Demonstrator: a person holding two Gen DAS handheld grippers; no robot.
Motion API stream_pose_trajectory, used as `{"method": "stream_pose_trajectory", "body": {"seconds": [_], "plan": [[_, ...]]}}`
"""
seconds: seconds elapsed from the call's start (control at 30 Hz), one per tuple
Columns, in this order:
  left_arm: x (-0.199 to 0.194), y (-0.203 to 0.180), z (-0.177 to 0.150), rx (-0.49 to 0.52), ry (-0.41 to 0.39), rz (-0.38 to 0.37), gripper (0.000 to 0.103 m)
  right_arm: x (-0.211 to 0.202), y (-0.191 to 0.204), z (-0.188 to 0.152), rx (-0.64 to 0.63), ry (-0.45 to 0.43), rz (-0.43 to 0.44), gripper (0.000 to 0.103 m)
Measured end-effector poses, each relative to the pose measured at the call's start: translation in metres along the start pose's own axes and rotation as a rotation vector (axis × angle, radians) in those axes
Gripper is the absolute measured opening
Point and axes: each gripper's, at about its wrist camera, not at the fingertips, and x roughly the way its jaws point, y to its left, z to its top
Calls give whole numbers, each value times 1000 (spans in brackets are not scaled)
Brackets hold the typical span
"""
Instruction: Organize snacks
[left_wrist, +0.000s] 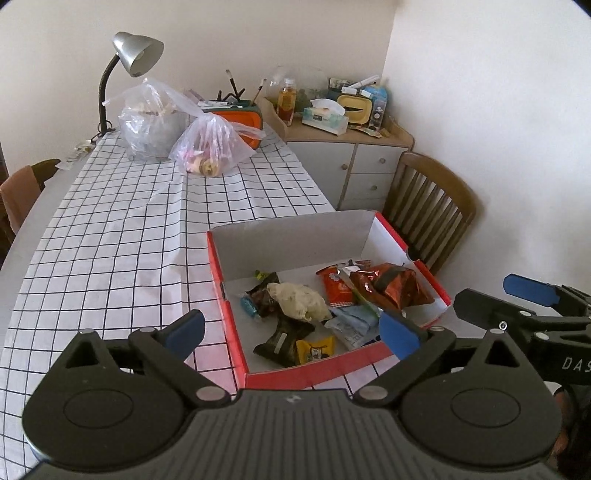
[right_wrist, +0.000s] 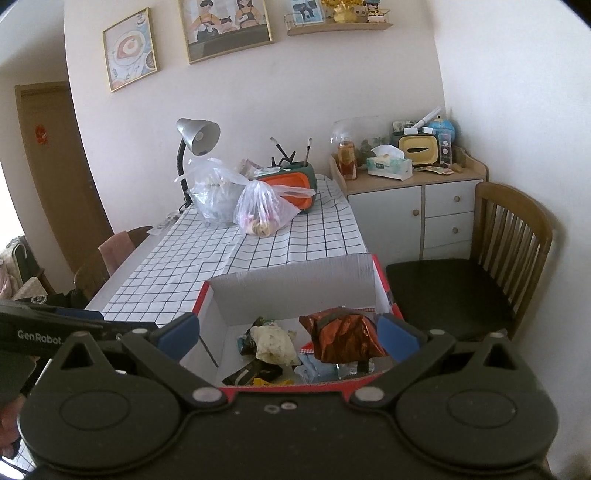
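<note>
Big picture first: the table (left_wrist: 110, 229) with its black-grid cloth fills the left half of the left wrist view, bare across its middle, with two clear plastic bags (left_wrist: 207, 147) parked far off in the upper left by the lamp (left_wrist: 136, 51). Lower centre sits the red box (left_wrist: 236, 332), white inside, its long axis running from lower left to upper right in that view. Every loose snack in sight is already in there.

Now the tools. The left gripper (left_wrist: 291, 332) hangs above the box's near corner, jaws spread as wide as they go, nothing between the blue pads. The right gripper (right_wrist: 288, 336) frames the box from the near side in its own view, also wide open and empty; in the left wrist view it pokes in at the right edge, beside the box's right end.

Down to the contents: the orange foil bag (left_wrist: 388, 288) lies toward the right end, closer to the right gripper. The pale lumpy packet (left_wrist: 299, 301) sits mid-box, the dark wrapper (left_wrist: 284, 339) and small yellow packet (left_wrist: 316, 350) nearest the left gripper.

My read: the box looks filled, so either the job is nearly done, or the next fetch is those far bags, up the table beyond the box, a long reach for both hands.
</note>
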Motion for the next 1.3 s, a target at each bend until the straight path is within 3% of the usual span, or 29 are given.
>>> {"method": "stream_pose_trajectory", "body": {"seconds": [1.3], "plan": [[-3,0,3,4,-11,11,101,0,4,-2,9,-15,-28,103]]}}
